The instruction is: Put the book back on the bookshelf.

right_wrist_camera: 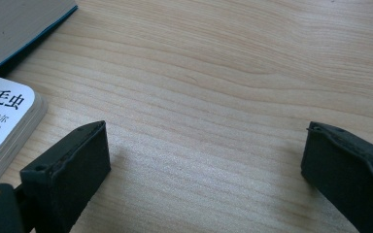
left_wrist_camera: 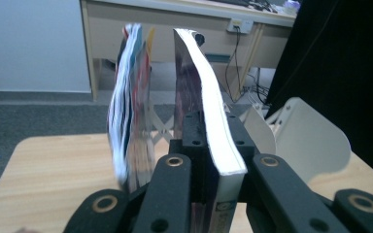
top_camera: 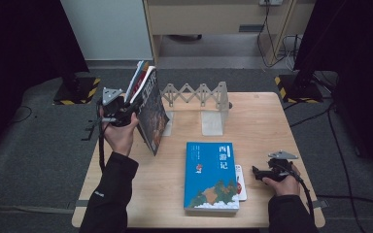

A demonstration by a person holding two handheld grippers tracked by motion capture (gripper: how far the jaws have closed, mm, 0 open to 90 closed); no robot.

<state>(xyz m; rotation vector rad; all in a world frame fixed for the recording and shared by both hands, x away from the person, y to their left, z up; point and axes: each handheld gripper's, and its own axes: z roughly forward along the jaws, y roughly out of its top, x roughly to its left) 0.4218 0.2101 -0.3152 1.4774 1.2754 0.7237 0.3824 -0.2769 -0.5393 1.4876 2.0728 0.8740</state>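
Observation:
My left gripper (top_camera: 126, 114) is raised over the table's left edge, shut on the lower part of a dark-covered book (top_camera: 151, 114) that hangs tilted. In the left gripper view the jaws (left_wrist_camera: 216, 145) clamp this book (left_wrist_camera: 209, 111), whose white page edge faces me. A thin, colourful, floppy magazine (left_wrist_camera: 128, 116) stands just outside the left jaw; I cannot tell whether it is held. My right gripper (top_camera: 258, 173) rests low on the table at the right, open, with bare wood between its pads (right_wrist_camera: 73, 165). A blue book (top_camera: 211, 174) lies flat in the middle.
A white expanding book rack (top_camera: 196, 92) with end plates (top_camera: 213, 116) stands at the back of the wooden table (top_camera: 267, 121). A small white book (top_camera: 241, 183) pokes out from under the blue book, just left of my right gripper. Black stands flank the table.

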